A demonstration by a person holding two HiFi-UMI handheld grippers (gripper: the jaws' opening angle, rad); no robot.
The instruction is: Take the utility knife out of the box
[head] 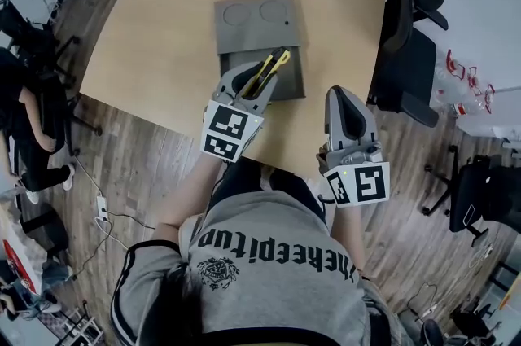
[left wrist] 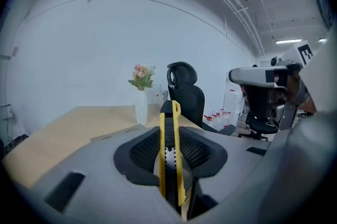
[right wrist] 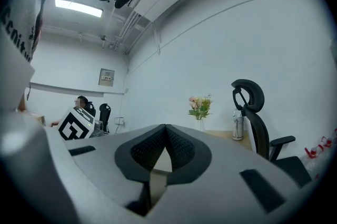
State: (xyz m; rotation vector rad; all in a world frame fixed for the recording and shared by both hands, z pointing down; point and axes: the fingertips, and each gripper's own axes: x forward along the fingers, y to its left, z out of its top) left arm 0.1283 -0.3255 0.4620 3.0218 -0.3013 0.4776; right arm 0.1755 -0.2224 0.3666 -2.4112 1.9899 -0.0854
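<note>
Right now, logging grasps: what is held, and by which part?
The left gripper clamps the utility knife mid-body, one end sticking out ahead; the right gripper is shut, empty.

The yellow-and-black utility knife stands edge-up, clamped between the jaws of the left gripper, over the open grey box on the wooden table.

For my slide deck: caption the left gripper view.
Left claw shut on a yellow-black knife; table, vase and chair beyond.
</note>
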